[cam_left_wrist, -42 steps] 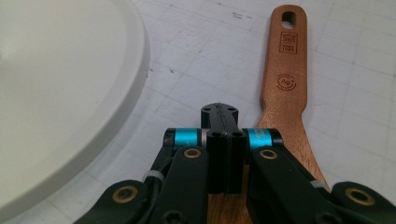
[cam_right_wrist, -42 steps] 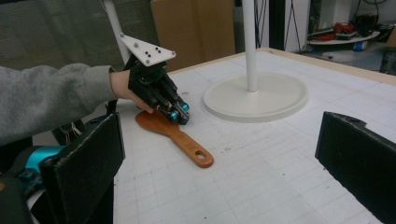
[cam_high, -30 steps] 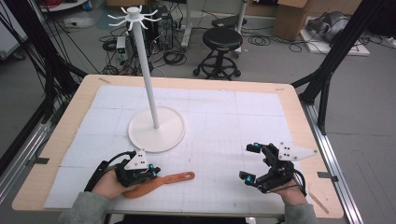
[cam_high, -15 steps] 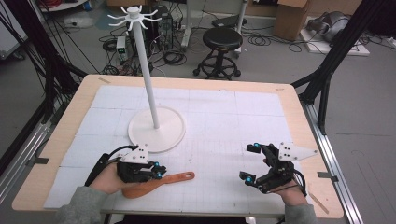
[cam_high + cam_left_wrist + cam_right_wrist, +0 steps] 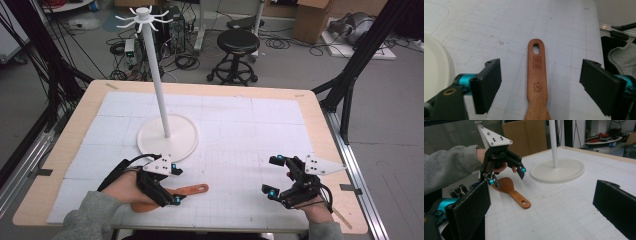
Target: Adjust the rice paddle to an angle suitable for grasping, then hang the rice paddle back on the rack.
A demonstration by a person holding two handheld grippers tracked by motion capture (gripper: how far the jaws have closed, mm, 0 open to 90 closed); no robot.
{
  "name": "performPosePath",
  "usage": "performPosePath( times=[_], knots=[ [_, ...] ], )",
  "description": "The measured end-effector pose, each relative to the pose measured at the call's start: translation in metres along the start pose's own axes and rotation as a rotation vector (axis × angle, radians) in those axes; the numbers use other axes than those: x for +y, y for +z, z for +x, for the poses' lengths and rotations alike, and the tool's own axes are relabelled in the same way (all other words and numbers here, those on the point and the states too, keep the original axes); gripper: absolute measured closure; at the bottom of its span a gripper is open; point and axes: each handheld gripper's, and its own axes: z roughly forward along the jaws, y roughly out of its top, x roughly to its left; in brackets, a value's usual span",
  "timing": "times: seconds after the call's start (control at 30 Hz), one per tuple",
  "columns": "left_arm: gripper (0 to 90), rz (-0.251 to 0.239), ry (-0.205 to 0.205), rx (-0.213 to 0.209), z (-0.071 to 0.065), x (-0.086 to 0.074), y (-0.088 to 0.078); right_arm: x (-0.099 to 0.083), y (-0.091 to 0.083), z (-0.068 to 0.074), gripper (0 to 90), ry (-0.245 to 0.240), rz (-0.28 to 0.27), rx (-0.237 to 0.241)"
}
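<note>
A brown wooden spatula (image 5: 186,191) lies flat on the white gridded mat near the front edge, its holed handle end pointing right. My left gripper (image 5: 176,184) hovers just over it. Its jaws have just been opening and now stand wide. In the left gripper view the spatula handle (image 5: 537,82) lies between and below the two pads (image 5: 486,85), touching neither. My right gripper (image 5: 271,175) stands open and empty at the front right. The right gripper view shows its own wide jaws (image 5: 544,195), the left gripper (image 5: 506,177) and the spatula (image 5: 512,191) beneath it.
A white hanging stand with a round base (image 5: 150,142) and a tall pole (image 5: 157,85) topped by hooks stands left of the mat's centre, just beyond the left hand. The wooden table edge (image 5: 320,125) frames the mat. A stool and cables are on the floor behind.
The left gripper's jaws have opened from shut and let go of the spatula handle. The hand has lifted and drawn back slightly. The spatula and the right gripper have stayed put.
</note>
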Motion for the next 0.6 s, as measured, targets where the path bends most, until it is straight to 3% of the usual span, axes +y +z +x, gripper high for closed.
performPosePath(
  times=[0.07,0.3,0.53,0.6],
  knots=[
    [17.9,0.036,0.016,0.028,-0.001,0.001,0.002,0.0,0.001,0.0,0.0,-0.002,0.004,0.002],
    [20.1,0.092,0.018,0.017,0.003,0.004,0.01,0.001,0.006,-0.004,0.0,0.007,0.011,0.014],
    [23.5,0.113,-0.011,0.037,0.01,0.003,0.015,0.001,0.005,-0.005,0.0,0.006,0.002,0.025],
    [25.6,0.114,0.009,0.031,0.011,0.002,0.015,0.002,0.004,-0.007,0.0,0.009,-0.007,0.023]
  ],
)
